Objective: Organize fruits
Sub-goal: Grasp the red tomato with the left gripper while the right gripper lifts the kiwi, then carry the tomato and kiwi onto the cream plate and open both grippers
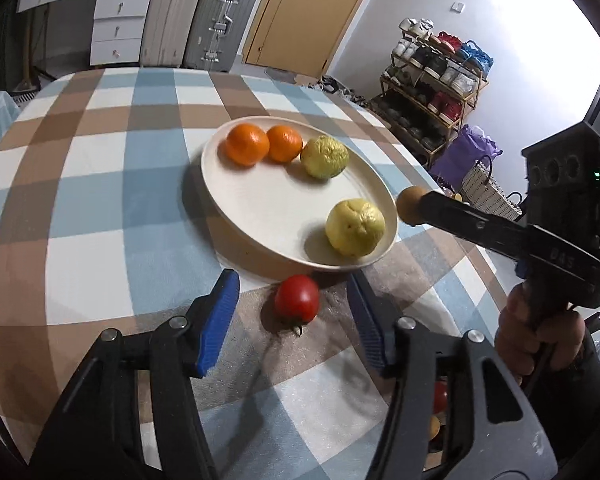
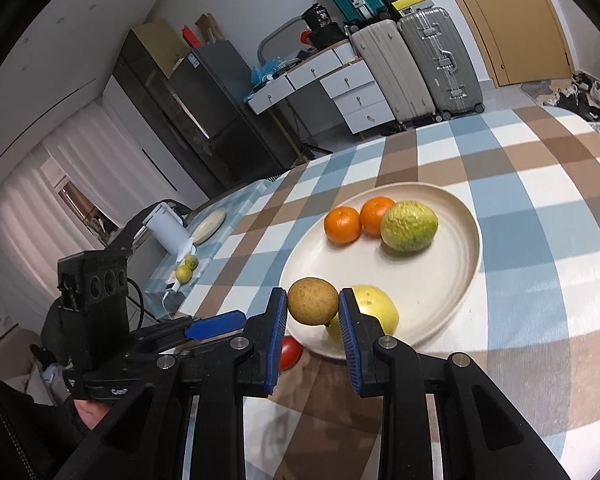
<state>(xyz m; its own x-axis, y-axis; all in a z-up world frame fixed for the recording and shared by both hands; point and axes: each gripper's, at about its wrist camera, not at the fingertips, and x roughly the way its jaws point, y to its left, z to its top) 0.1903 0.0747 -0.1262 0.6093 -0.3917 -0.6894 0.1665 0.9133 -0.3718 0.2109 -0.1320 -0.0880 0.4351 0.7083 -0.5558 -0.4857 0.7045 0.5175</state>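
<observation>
The right gripper [image 2: 313,307] pinches a small brown fruit [image 2: 313,301] that may slip beside the plate [image 2: 452,280], while the left gripper [image 1: 292,300], spread wide, could nudge the tomato [image 1: 297,299].

Light is even and indoor, with blown-out glare at the left wrist view's upper right. Fisheye distortion bends the edges; corners are black.

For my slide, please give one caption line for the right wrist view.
Right gripper holds a brown round fruit above the cream plate rim.
</observation>
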